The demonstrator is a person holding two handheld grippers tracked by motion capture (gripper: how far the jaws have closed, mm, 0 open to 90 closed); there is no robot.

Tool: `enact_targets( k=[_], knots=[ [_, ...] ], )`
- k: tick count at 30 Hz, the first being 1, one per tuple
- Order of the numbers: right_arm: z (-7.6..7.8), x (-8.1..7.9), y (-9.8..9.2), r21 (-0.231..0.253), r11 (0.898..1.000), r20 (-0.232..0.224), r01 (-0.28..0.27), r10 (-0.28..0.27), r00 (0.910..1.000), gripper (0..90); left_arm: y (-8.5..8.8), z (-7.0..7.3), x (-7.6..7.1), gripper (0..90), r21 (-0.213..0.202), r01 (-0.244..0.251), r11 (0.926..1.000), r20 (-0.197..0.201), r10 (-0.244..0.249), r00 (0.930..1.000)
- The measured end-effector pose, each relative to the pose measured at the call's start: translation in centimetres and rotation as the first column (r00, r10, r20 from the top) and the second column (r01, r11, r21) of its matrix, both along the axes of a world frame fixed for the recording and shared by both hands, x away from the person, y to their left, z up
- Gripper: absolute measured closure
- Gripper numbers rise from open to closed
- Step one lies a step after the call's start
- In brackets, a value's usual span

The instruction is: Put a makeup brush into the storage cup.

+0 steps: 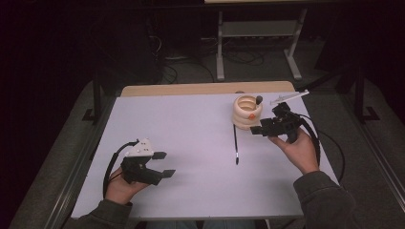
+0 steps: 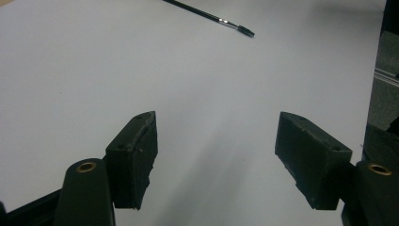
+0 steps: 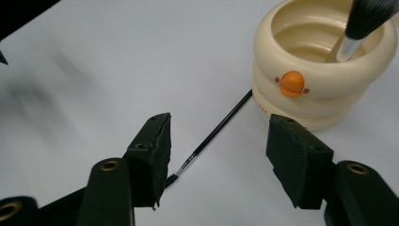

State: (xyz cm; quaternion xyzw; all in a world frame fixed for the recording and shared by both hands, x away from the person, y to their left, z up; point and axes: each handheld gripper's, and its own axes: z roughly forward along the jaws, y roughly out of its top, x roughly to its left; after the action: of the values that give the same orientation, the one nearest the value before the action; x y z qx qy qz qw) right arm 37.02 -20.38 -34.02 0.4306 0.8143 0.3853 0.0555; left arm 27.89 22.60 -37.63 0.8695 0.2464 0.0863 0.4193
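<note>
A cream ribbed holder cup (image 1: 247,113) with an orange button stands at the back right of the white table; a dark-bristled makeup brush (image 1: 258,100) leans inside it. A thin black brush (image 1: 235,145) lies flat just in front of the cup. My right gripper (image 1: 260,125) is open beside the cup's right front. In the right gripper view its jaws (image 3: 219,150) straddle the thin brush (image 3: 221,127) from above without touching it, with the cup (image 3: 324,89) and makeup brush (image 3: 362,23) just beyond. My left gripper (image 1: 165,164) is open and empty at the front left (image 2: 216,155), with the thin brush's tip (image 2: 244,30) far ahead.
A white mat (image 1: 191,124) covers the table, and a wooden strip (image 1: 205,88) shows along its far edge. A slim white object (image 1: 289,97) lies at the back right corner. Behind the table stand a metal frame (image 1: 258,43) and floor cables.
</note>
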Motion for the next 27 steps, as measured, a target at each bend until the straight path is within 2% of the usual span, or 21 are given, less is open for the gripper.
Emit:
enact_targets(
  k=[5,6,10,18,27],
  knots=[
    [-0.5,-0.2,0.4,-0.004,1.000,-0.007,0.004,-0.004,1.0000,40.6,-0.1,0.0,0.0,30.1,0.002,0.003,1.0000,0.003,-0.003,1.0000],
    [-1.1,0.0,0.9,-0.011,1.000,-0.023,-0.001,0.001,0.9997,41.4,-0.1,0.0,0.0,30.0,0.001,-0.002,1.0000,0.001,0.002,1.0000],
    [-1.8,0.4,2.0,-0.027,1.000,-0.041,-0.014,0.012,0.9991,43.3,0.1,0.1,0.1,30.0,-0.001,-0.002,1.0000,0.004,0.002,1.0000],
    [-3.1,1.2,3.9,-0.069,0.997,-0.058,-0.028,0.025,0.9980,47.2,0.0,0.0,0.0,30.0,0.001,-0.003,1.0000,0.000,0.003,1.0000],
    [-4.7,2.1,5.2,-0.083,0.997,-0.089,-0.002,-0.005,0.9960,52.0,-0.1,0.0,0.0,30.0,0.000,-0.001,1.0000,0.006,0.001,1.0000]
  ],
)
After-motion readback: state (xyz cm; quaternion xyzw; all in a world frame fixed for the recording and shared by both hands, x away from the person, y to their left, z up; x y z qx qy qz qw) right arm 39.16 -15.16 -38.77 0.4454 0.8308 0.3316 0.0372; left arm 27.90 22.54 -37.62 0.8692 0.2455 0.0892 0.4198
